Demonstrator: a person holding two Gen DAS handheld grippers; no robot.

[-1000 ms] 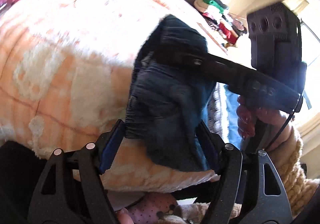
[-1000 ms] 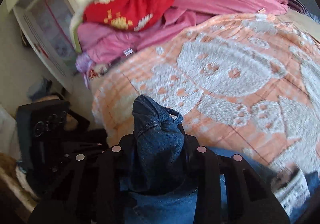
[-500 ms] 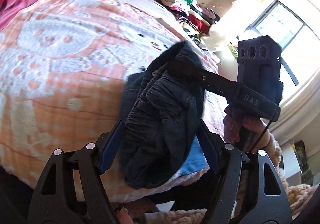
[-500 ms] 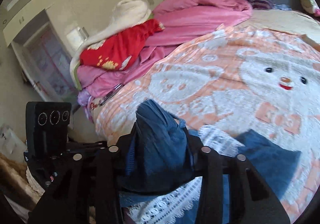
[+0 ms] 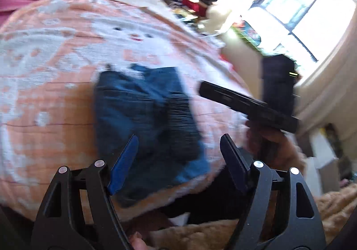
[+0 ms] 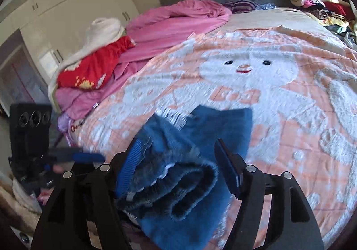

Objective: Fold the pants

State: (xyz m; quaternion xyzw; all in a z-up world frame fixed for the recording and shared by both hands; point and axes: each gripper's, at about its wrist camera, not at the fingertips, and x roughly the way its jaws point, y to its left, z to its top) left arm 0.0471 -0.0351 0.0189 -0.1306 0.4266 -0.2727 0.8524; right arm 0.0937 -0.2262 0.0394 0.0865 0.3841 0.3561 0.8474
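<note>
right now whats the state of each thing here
pants: folded over, lying on the blanket, released
left gripper: opening, nothing between its fingers
right gripper: opening, pants below, not pinched
blanket: spread flat on the bed
pink bedding: heaped, unfolded

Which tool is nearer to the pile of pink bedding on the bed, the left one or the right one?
Left. The left tool hangs off the bed's corner just below the pink bedding; the right tool, jaws opening, is over the folded jeans, farther away.

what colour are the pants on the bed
Dark blue denim pants, clearest in the right wrist view.
</note>
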